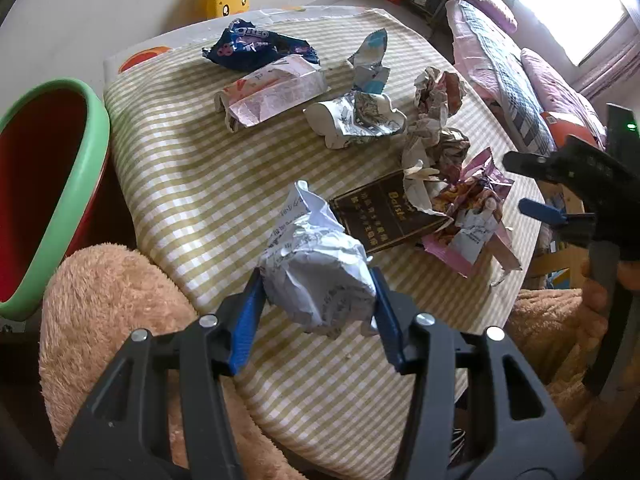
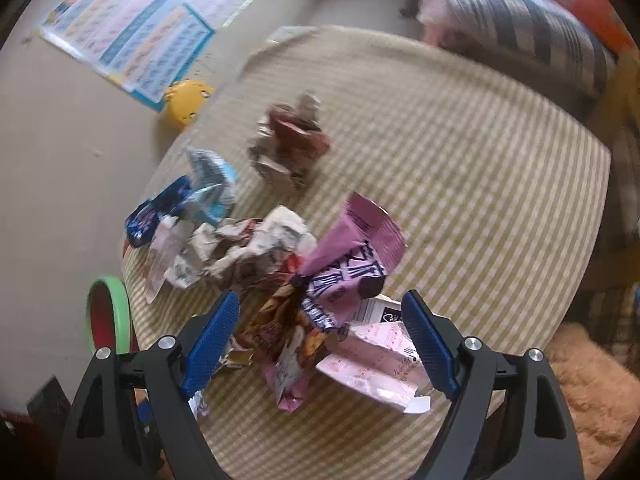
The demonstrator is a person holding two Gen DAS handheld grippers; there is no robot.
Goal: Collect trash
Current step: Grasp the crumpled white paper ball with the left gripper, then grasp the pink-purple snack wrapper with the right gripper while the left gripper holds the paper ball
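Between the blue pads of the left claw (image 1: 318, 300), a crumpled white ball of printed paper (image 1: 316, 272) is pinched, lifted off the table w/ the green-and-white checked cloth (image 1: 192, 184). Left of that paper ball sits the red bin with a green rim (image 1: 52, 184), mouth open, beside the table edge. To do this step well, I'd judge: swing over the rim, get well inside the mouth before letting go, since the ball is light and could bounce off the rim.

Right of the paper ball, the right claw (image 2: 320, 344) is spread wide, hovering over a pink-purple crumpled snack wrapper (image 2: 344, 264); nothing gripped. Next to it lie a pale pink flattened carton (image 2: 372, 360) and a dark brown printed card (image 1: 384, 216). Farther from the ball: a dark blue Oreo wrapper (image 1: 256, 44), a pink-white flattened box (image 1: 272, 92), grey-brown newspaper wads (image 1: 436, 120).

Right wrist view is motion-blurred, so labels there can't be read. Bin's bottom and contents are hidden; the card is half buried under wrappers.
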